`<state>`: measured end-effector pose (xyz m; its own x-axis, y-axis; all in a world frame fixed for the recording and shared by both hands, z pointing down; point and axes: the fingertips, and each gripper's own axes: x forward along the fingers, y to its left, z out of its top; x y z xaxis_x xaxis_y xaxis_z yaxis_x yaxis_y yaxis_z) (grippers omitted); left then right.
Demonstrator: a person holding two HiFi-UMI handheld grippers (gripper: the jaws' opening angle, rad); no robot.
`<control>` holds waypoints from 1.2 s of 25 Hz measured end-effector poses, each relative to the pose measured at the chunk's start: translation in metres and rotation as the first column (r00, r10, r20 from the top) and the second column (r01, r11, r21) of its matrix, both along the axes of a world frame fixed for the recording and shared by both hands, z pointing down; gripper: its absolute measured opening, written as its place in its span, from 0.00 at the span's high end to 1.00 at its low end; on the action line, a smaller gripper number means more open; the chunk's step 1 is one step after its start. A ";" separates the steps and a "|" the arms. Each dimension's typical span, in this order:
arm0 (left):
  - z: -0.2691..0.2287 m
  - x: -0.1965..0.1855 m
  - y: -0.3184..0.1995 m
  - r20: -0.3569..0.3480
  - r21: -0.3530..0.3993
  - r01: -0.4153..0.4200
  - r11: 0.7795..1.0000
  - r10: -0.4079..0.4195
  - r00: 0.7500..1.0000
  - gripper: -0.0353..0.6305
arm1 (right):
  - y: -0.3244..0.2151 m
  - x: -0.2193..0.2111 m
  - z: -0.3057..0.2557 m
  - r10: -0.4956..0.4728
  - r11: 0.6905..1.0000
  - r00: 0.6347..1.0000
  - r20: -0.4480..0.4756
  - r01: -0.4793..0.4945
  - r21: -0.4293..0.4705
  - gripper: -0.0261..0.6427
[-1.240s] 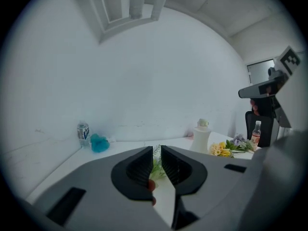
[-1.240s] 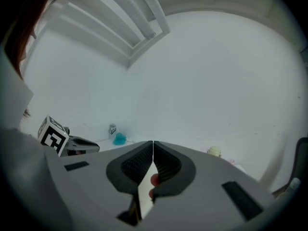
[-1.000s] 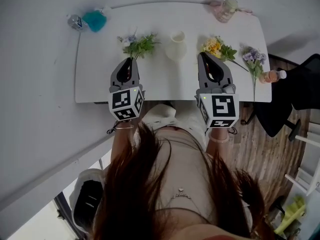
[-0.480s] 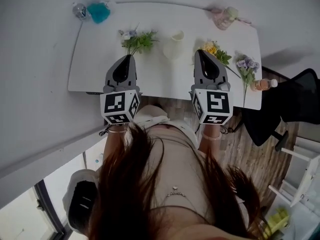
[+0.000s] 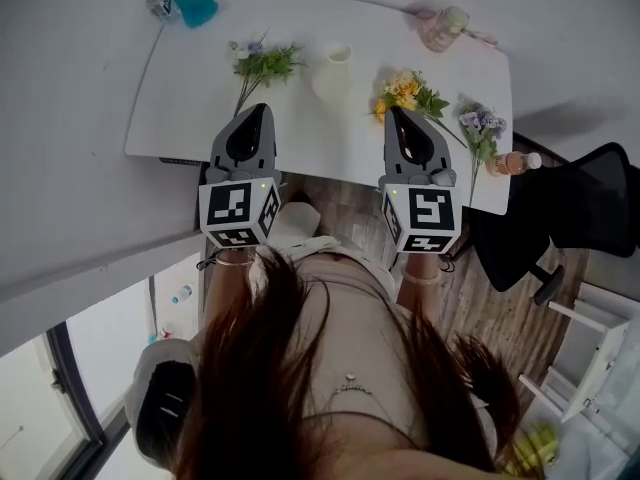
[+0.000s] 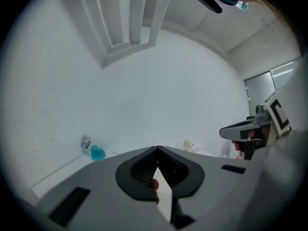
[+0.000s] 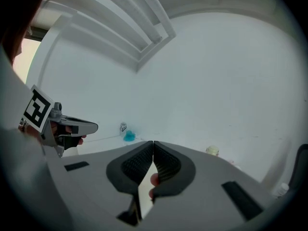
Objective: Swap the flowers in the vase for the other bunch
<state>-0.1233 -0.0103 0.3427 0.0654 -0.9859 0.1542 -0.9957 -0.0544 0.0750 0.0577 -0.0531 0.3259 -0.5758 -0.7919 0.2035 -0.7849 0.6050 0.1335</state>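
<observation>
**Nearest the person.** The left gripper [image 5: 262,109] and right gripper [image 5: 393,111] are held side by side, well apart, over the near edge of the white rectangular surface [image 5: 190,118]. Both point away toward the far wall. The left fingers [image 6: 143,169] and right fingers [image 7: 137,165], dark and ribbed, are closed tip to tip with nothing between them.

**Middle of the surface.**
- A cream ceramic vase [image 5: 333,72] stands upright, mouth up, between the two gripper lines.
- To its left lies a green leafy bunch with pale flowers [image 5: 265,65]. Its long axis is oblique, with stems toward the near-left and heads toward the vase.
- To its right lies a yellow-and-orange bunch [image 5: 403,91], just beyond the right gripper, with heads toward the vase.
- Further right lies a purple-flowered bunch [image 5: 481,121], its stem pointing to the near edge.
- A peach-coloured bottle [image 5: 512,162] lies at the near-right corner.

Bare surface lies in front of the vase.

**Far edge.** A teal object [image 5: 197,6] and a small clear bottle [image 5: 158,0] sit at the left corner, and a pale pink jar [image 5: 445,25] sits to the right. A black office chair [image 5: 560,208] stands off the right end.
</observation>
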 end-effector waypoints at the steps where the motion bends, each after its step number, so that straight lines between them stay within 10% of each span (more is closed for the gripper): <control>1: 0.000 0.005 0.004 -0.008 -0.005 0.004 1.000 -0.004 1.000 0.94 | 0.003 0.005 0.000 -0.005 1.000 1.000 0.003 0.005 0.000 0.92; 30: -0.005 0.080 0.039 0.055 -0.002 -0.047 0.999 0.047 0.997 0.94 | 0.047 0.080 -0.002 0.032 0.999 0.996 0.084 -0.032 -0.007 0.92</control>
